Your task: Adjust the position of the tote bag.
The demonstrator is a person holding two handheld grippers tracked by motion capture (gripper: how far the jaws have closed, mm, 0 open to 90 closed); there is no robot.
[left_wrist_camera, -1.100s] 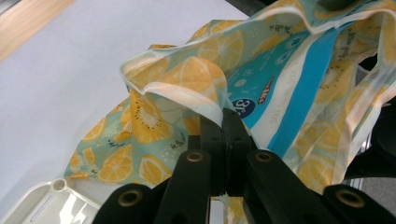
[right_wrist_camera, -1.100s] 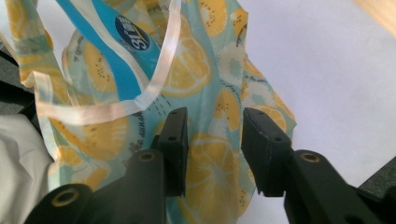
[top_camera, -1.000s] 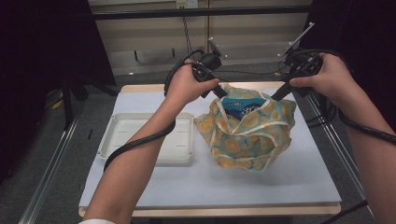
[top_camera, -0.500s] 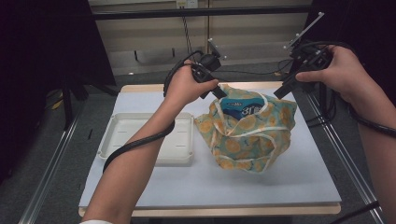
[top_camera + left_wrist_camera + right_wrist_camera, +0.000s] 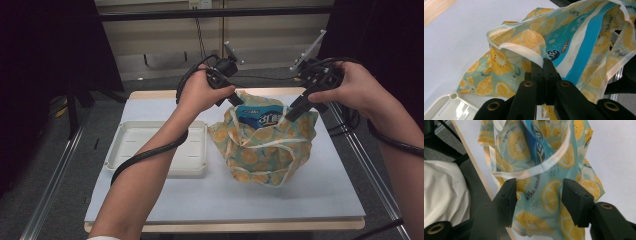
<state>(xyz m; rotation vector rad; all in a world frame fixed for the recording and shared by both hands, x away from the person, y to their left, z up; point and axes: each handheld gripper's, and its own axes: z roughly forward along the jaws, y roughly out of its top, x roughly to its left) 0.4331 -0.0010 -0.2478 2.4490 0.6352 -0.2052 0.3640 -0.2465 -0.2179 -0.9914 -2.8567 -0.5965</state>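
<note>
Our left hand-held gripper (image 5: pixel 544 72) has its jaws pressed together on the white-trimmed rim of the lemon-print bag (image 5: pixel 265 150), pinning the fabric at the bag's 10 o'clock edge in the high view. Our right hand-held gripper (image 5: pixel 539 197) stands with its jaws apart; they have just been closing, with the opposite rim between them at the bag's 2 o'clock edge, and the pads do not yet press on it. We judge the work partly done: the blue package (image 5: pixel 260 119) already sits inside the bag, the mouth is held open on one side only, and the second grip is still to be made. The bag stands at the centre of the table (image 5: pixel 150 107), its mouth pointing up and toward 12 o'clock, its long axis running 9 to 3 o'clock. A white tray (image 5: pixel 130 155) lies just beside it at 9 o'clock.
</note>
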